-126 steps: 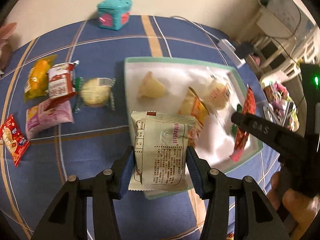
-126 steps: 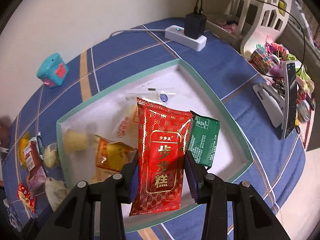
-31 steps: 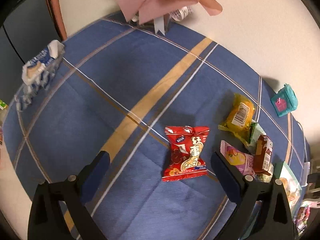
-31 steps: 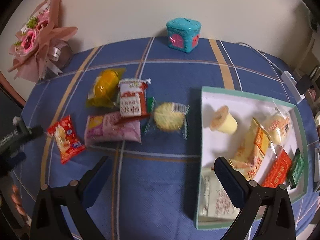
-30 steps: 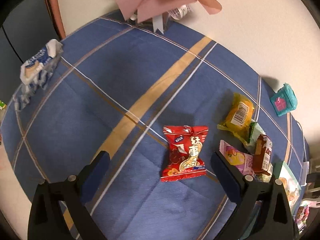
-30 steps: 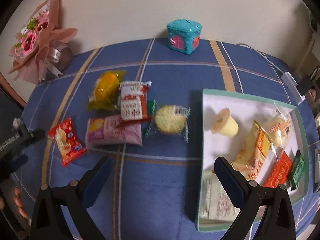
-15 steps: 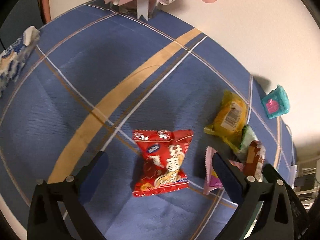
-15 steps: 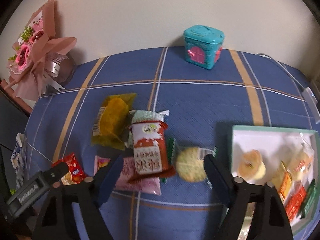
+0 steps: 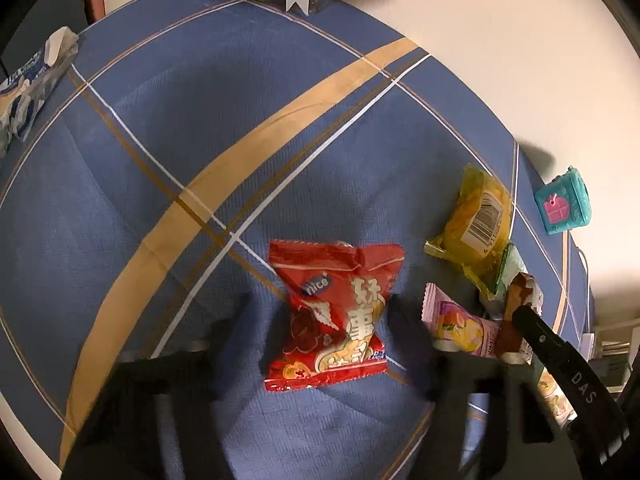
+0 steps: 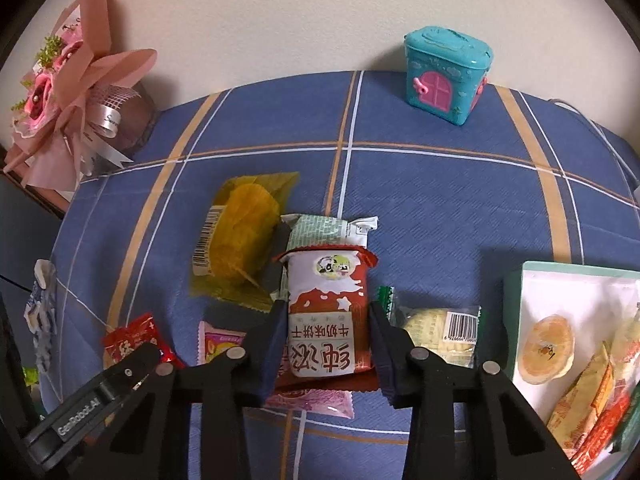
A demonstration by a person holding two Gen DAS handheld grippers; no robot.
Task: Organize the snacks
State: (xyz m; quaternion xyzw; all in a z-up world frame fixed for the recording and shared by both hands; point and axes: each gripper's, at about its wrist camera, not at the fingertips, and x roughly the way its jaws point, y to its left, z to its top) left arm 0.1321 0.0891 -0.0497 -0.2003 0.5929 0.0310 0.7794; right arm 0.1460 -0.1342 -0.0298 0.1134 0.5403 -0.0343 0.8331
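Observation:
In the left wrist view my left gripper (image 9: 320,328) is open, its blurred fingers on either side of a red snack packet (image 9: 334,314) lying on the blue checked tablecloth. In the right wrist view my right gripper (image 10: 328,338) is open, its fingers on either side of a red-and-white biscuit packet (image 10: 326,312) that lies on a pink packet (image 10: 308,400). Beside them lie a yellow packet (image 10: 242,240), a pale green packet (image 10: 320,230) and a clear-wrapped round cake (image 10: 434,334). A white tray with a green rim (image 10: 516,320) at the right holds several snacks.
A teal toy house box (image 10: 446,74) stands at the back by the wall. A pink flower bouquet (image 10: 68,92) stands at the back left. A blue-and-white packet (image 9: 28,88) lies near the table's left edge. The other gripper's arm (image 9: 576,384) shows at the right.
Both grippers have dropped closer to the table. The left fingers now straddle the red packet; the right fingers have narrowed around the red-and-white biscuit packet.

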